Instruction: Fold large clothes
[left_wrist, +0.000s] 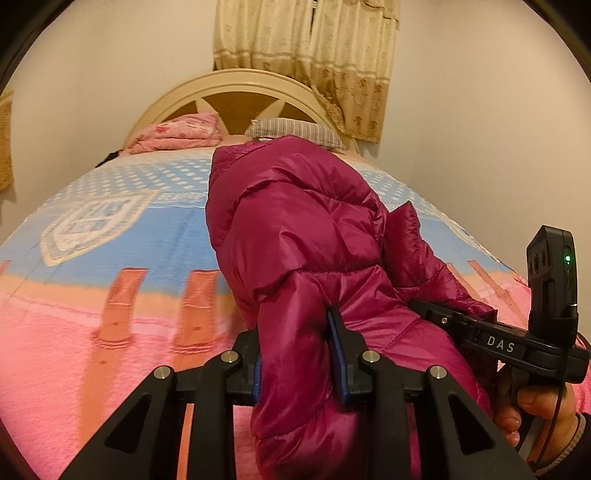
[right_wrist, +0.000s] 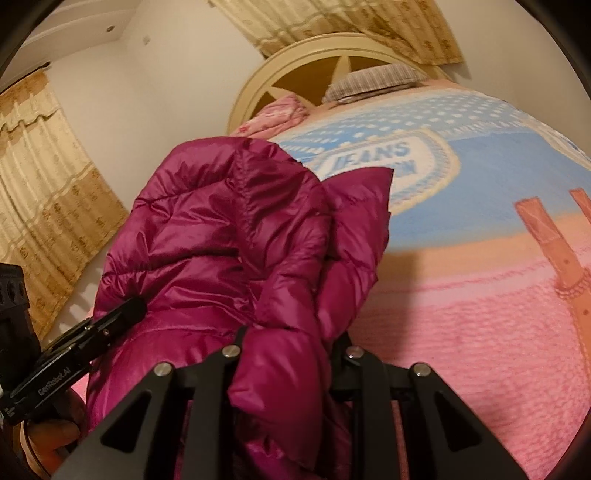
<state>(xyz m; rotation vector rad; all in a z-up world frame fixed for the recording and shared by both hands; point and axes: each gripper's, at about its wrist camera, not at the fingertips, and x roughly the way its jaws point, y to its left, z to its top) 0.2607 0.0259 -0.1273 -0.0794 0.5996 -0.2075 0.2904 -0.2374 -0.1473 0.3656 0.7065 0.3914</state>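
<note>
A magenta puffer jacket (left_wrist: 306, 236) is held bunched and partly lifted above the pink and blue bedspread (left_wrist: 110, 229), filling the centre of both wrist views and running up toward the headboard (left_wrist: 236, 85) at the top of the frame. In the left wrist view, the left gripper (left_wrist: 297, 354) is seen pinching a thick fold of the jacket between its blue-padded jaws at the lower centre. In the right wrist view, the right gripper (right_wrist: 291, 354) is likewise clamped on a padded edge of the garment, low in the middle. The other tool is visible at the lower right of the left view, held by a hand (left_wrist: 535, 417). The step in hand is judged to be the raising of one end of the jacket for a fold toward the far end. For the next move, both held edges would need to be carried together, level and evenly spaced, so that the slippery, puffy fabric is laid flat rather than slumped.
</note>
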